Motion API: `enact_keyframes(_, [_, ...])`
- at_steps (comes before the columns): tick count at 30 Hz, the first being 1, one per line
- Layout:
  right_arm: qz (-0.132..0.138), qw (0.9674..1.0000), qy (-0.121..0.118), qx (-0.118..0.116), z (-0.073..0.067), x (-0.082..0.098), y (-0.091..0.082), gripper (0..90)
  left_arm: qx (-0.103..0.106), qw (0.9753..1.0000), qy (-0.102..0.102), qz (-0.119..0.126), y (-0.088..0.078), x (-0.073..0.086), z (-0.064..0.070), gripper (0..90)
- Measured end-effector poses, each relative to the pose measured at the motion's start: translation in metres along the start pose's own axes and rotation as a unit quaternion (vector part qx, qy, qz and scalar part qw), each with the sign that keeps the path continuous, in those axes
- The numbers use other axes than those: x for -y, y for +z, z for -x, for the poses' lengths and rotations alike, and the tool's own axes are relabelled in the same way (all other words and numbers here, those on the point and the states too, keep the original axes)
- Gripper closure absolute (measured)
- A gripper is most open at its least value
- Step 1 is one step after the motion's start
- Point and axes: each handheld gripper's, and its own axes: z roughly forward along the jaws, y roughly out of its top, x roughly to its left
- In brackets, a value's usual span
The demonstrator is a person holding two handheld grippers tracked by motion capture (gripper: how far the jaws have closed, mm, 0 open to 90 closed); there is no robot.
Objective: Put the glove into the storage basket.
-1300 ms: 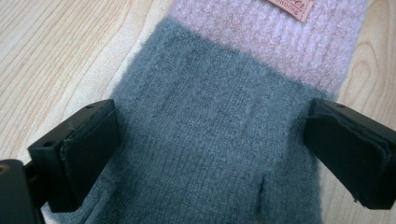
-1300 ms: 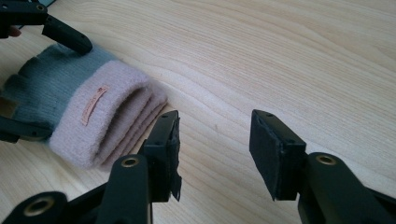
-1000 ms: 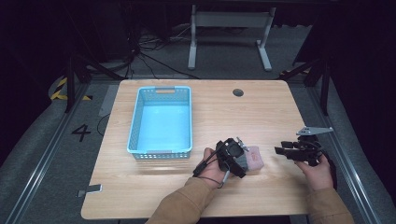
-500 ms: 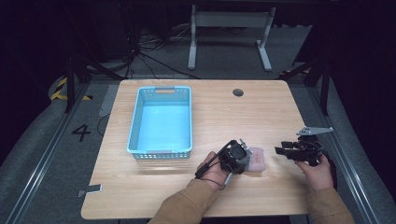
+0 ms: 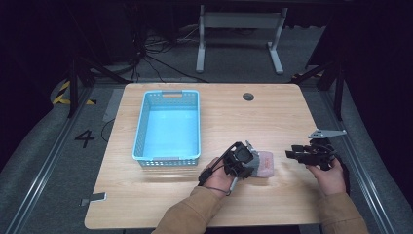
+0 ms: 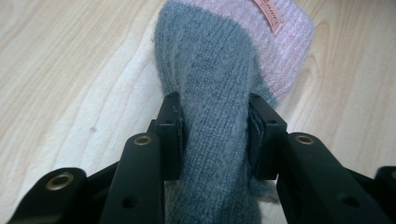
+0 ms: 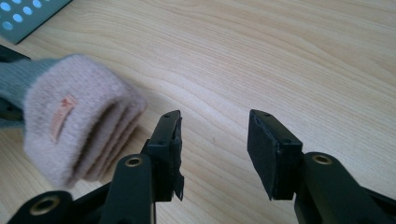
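Observation:
A folded knit piece, grey at one end and pink with a small label at the other, lies at the table's front middle. My left gripper is shut on its grey part; the jaws have just been closing and both pads press into the wool. From above, the left gripper points right. My right gripper stands open just right of the pink end. Its jaws have just been closing slightly, over bare wood with nothing between them. In the high view the right gripper sits near the table's right edge.
A light blue plastic basket with nothing in it stands left of centre, and its corner shows in the right gripper view. A round cable hole sits at the back. The wooden table ends close behind the right hand.
My left gripper's jaws have closed onto the grey part of the knit piece, and that hand has risen slightly. The right hand has stayed where it was.

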Motion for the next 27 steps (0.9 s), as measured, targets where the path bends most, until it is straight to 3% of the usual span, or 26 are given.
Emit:
enact_keyframes(9, [-0.003, 1.0, -0.001, -0.007, -0.001, -0.009, 0.012, 58.5, 0.006, 0.9996, -0.013, 0.025, -0.033, 0.004, -0.011, 63.3])
enact_keyframes(27, [-0.018, 0.9998, -0.003, -0.01, -0.004, -0.012, 0.026, 61.2, -0.013, 0.9976, -0.033, 0.06, -0.101, 0.017, -0.045, 63.1])
